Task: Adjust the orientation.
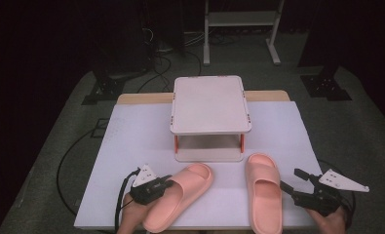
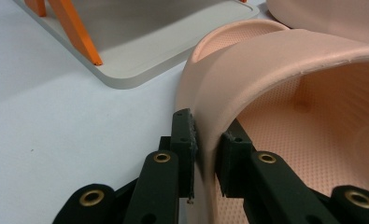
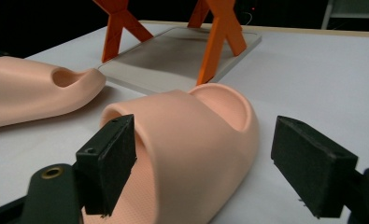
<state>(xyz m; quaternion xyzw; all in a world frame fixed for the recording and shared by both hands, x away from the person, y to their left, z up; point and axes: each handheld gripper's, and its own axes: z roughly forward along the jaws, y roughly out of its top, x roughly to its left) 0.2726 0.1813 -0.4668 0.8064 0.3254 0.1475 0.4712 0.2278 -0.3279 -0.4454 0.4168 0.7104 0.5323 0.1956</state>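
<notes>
The left slipper [image 1: 179, 195] lay angled on the white table [image 1: 131, 146], toe toward the small shelf [image 1: 209, 105]. Its strap edge was clamped between the nearly closed jaws of the left gripper [image 2: 205, 154], one jaw outside and one inside the strap. The right slipper [image 1: 264, 190] lay just beside it, toe near the shelf base. The right gripper [image 3: 203, 163] was spread wide; its jaws were seen either side of that slipper's strap, with nothing held.

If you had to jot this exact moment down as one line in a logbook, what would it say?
left tongs: shut on left slipper strap | right tongs: open, astride right slipper | two-tier rack: bare | table
</notes>
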